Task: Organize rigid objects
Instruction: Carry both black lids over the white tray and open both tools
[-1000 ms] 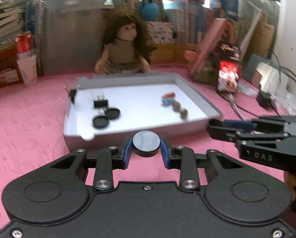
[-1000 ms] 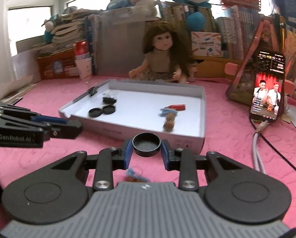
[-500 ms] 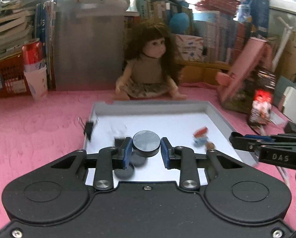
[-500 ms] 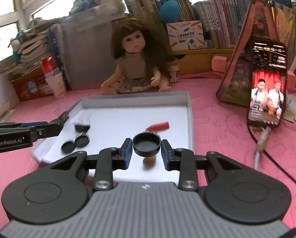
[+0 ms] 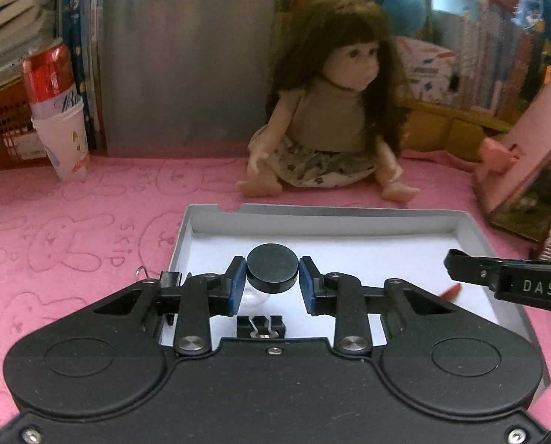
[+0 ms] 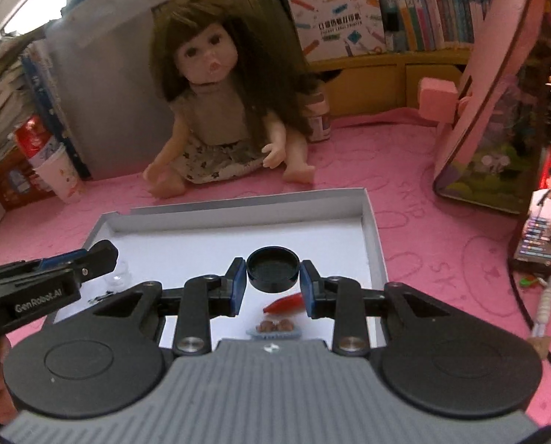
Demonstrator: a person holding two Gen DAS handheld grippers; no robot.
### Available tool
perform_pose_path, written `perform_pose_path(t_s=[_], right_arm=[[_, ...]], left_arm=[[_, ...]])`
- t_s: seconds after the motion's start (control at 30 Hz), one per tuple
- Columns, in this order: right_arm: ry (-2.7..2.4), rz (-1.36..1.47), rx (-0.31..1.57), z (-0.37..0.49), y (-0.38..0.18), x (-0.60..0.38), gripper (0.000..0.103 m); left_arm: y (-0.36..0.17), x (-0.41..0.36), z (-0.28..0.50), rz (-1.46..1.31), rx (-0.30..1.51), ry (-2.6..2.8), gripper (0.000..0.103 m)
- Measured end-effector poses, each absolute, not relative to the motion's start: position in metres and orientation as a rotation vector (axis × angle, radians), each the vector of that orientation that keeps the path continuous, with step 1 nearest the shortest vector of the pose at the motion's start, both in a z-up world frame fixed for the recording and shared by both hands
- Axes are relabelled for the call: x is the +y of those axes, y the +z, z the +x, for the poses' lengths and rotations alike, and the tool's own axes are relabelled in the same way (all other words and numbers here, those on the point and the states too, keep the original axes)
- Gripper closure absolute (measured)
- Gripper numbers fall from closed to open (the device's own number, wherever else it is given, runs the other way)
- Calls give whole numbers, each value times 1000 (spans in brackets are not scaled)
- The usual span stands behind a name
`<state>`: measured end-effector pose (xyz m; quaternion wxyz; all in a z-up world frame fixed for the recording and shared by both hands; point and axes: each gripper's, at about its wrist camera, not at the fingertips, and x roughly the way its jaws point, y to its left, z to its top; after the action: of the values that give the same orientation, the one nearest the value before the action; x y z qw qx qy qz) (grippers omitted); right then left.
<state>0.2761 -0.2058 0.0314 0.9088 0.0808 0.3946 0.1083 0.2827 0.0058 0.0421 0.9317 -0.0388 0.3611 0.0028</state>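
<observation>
My left gripper [image 5: 271, 277] is shut on a black round cap [image 5: 272, 267], top side up, held over the white shallow box [image 5: 323, 224]. My right gripper [image 6: 272, 279] is shut on a second black round cap [image 6: 272, 268], hollow side up, over the same box [image 6: 238, 205]. A black binder clip [image 5: 261, 325] lies under my left gripper. A red piece [image 6: 284, 302] and small brown bits on a blue piece [image 6: 274, 328] lie under my right gripper. The right gripper's tip shows in the left wrist view [image 5: 460, 259]; the left gripper shows in the right wrist view [image 6: 101, 257].
A doll [image 5: 334, 125] sits just behind the box on the pink cloth [image 5: 72, 229]. A red can in a paper cup [image 5: 59, 111] stands at back left. A phone [image 6: 545, 214] and pink stand [image 6: 471, 92] are at the right. Books line the back.
Both grippers have moved forward over the box, each still holding its cap. The box contents now lie beneath and behind the fingers.
</observation>
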Motion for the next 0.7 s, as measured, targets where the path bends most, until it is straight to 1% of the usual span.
perform_pose_path(t_s=[0.17, 0.7], right_arm=[[212, 137, 819, 287, 24, -199, 66], [210, 112, 843, 293, 8, -197, 66]], left_arm=[[31, 6, 293, -84, 752, 30, 74], [19, -1, 303, -53, 773, 45, 74]])
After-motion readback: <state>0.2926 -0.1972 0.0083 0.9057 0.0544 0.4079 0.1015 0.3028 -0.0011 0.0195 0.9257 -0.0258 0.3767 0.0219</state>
